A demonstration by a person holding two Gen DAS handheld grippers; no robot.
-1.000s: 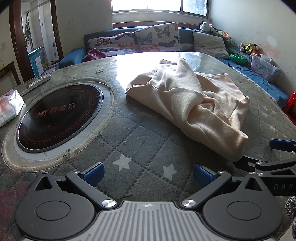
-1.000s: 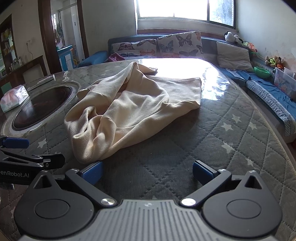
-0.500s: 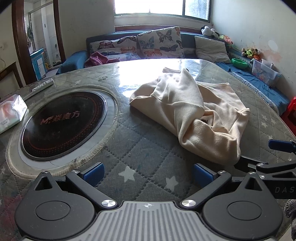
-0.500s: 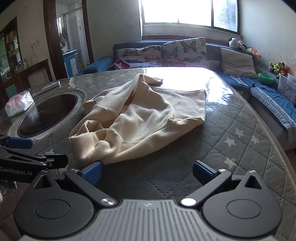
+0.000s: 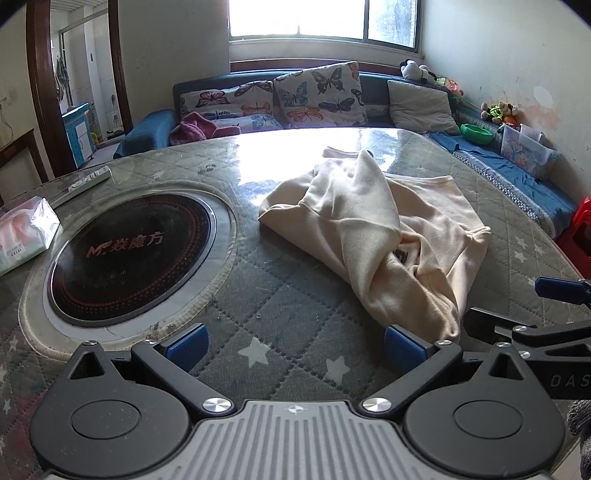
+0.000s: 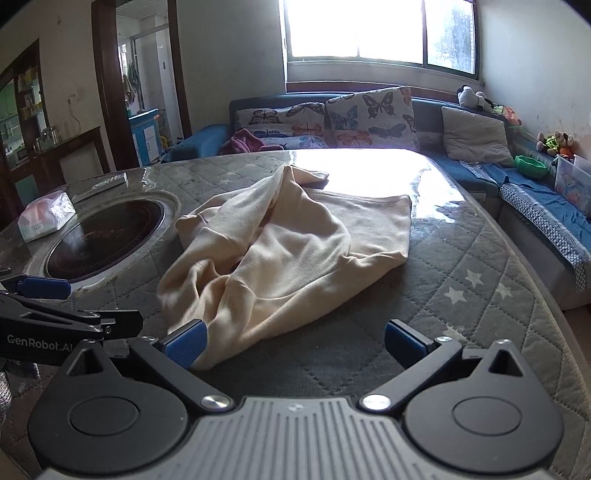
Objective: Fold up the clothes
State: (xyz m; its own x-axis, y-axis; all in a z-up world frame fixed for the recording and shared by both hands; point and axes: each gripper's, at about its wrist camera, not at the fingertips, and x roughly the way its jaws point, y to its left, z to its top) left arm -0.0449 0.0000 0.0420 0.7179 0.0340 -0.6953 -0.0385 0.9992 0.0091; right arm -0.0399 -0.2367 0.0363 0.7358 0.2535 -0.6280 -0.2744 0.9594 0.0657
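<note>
Centre-right of the left wrist view: your cream garment [image 5: 373,236] lies crumpled in a heap on the quilted table cover [image 5: 280,295], not folded. One part stands up in a peak toward the back, a flatter panel spreads to the right, and a bunched end runs toward the bottom of the frame. In the right wrist view the same garment [image 6: 288,254] fills the centre, with its near end at lower left.

Your left gripper [image 5: 294,344] has its jaws spread wide and nothing between them. Its right blue pad [image 5: 402,345] sits just beside the garment's near end; can't tell if it touches. Your right gripper [image 6: 294,341] is also spread wide. Its left blue pad [image 6: 184,343] overlaps the garment's near edge, but nothing is pinched.

Each gripper shows in the other's camera: the right one [image 5: 554,306] at the right edge of the left view, the left one [image 6: 48,306] at the left edge of the right view. They are near each other.

Left of the garment, a round black cooktop [image 5: 129,254] is set into the table. A tissue pack [image 5: 22,232] lies at far left and a remote [image 5: 90,179] behind it. At the top of the frame sit a sofa with butterfly cushions [image 5: 295,98] and a bright window [image 5: 317,18].
</note>
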